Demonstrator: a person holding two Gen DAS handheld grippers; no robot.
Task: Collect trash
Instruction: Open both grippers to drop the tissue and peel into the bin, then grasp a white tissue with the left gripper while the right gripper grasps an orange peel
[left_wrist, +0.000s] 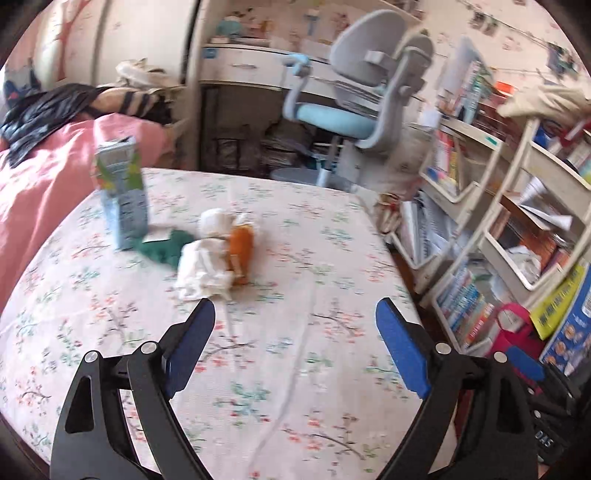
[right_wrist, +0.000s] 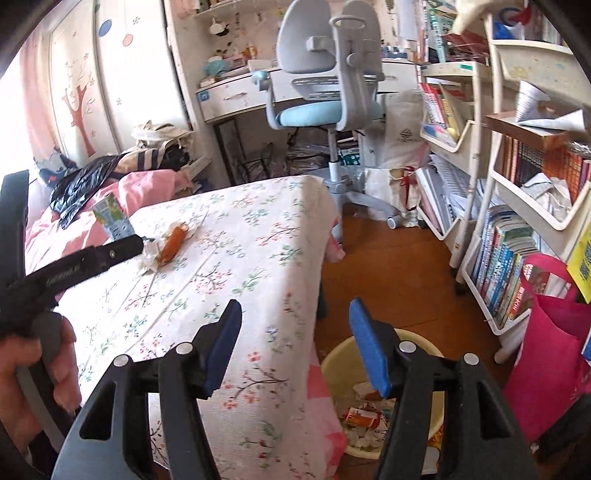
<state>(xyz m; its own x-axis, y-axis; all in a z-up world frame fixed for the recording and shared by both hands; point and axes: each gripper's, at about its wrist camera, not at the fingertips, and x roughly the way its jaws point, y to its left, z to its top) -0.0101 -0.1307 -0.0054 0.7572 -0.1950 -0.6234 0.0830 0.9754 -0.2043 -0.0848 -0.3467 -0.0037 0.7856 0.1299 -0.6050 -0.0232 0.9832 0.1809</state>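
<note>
Your left tool (left_wrist: 295, 321) is wide open, empty, just short of the trash pile (left_wrist: 218, 254) on the bed (left_wrist: 295, 387). Carton (left_wrist: 122, 192) stands left of the pile. Your right tool (right_wrist: 295, 321) is half open, empty, over the yellow bin (right_wrist: 332, 363) right of the bed.

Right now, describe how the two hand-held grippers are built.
Both match: the left hand-held gripper and the right hand-held gripper have black plastic arms with triangular cut-outs, silver rivets at the pivots and flat blue pads on the fingers. No cables show.
</note>
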